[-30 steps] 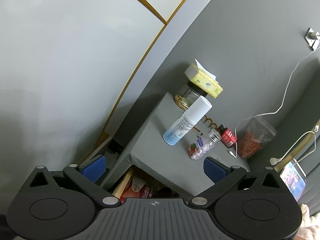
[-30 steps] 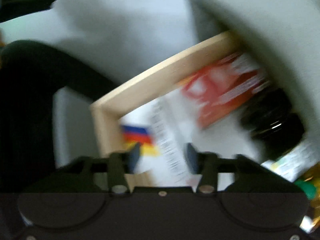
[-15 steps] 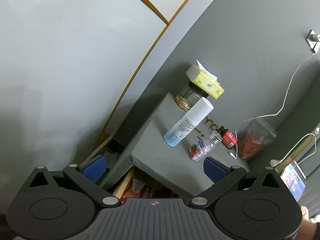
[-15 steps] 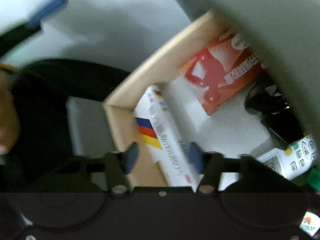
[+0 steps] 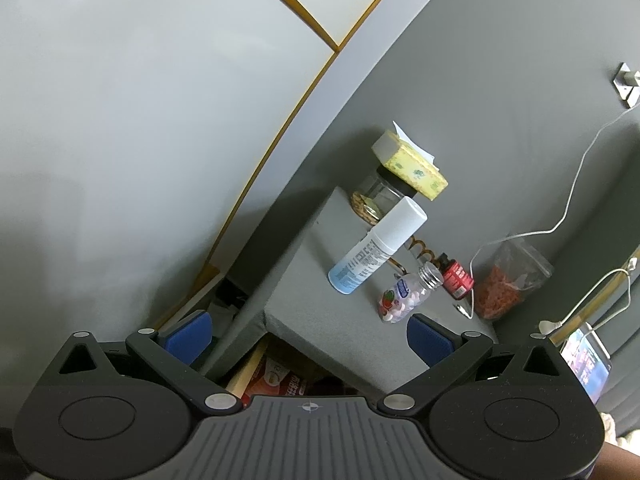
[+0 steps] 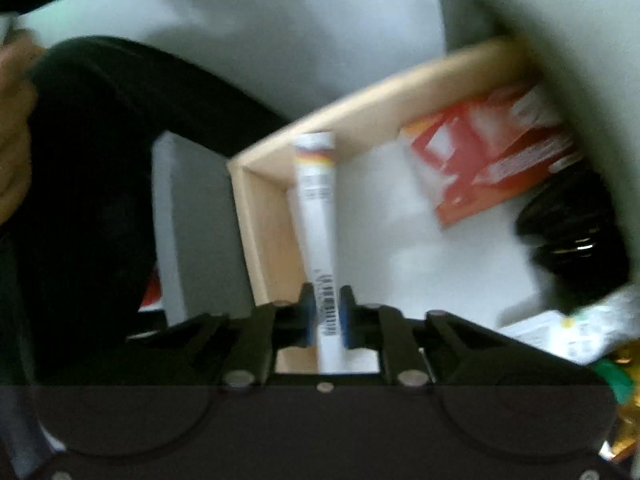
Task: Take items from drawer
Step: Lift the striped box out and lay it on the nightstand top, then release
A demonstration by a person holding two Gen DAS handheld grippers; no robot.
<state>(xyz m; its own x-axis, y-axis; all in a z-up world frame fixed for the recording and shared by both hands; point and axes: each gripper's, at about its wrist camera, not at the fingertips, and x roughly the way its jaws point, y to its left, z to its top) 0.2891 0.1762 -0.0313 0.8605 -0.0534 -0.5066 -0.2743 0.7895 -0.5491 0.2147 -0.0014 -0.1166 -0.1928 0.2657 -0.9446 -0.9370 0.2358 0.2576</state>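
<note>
White and long, a tube with black, red and yellow stripes near its far end sits squeezed between the blue pads of the right gripper, low in the middle of the right wrist picture. The jaws have just been closing and now pinch the tube tight. Its far end points up toward the pale wooden drawer, which is open. Inside the drawer, at the right of the frame, lie a red box and something black and shiny; the picture is blurry there. A dark sleeve fills the left side. In the left wrist picture, the left gripper has its blue pads far apart with nothing between them. Past it, a grey stand holds a white bottle, a small bottle of pills, a glass jar with a yellow box on top, and a little red can. A bit of the drawer shows under the stand, at the bottom middle.
</note>
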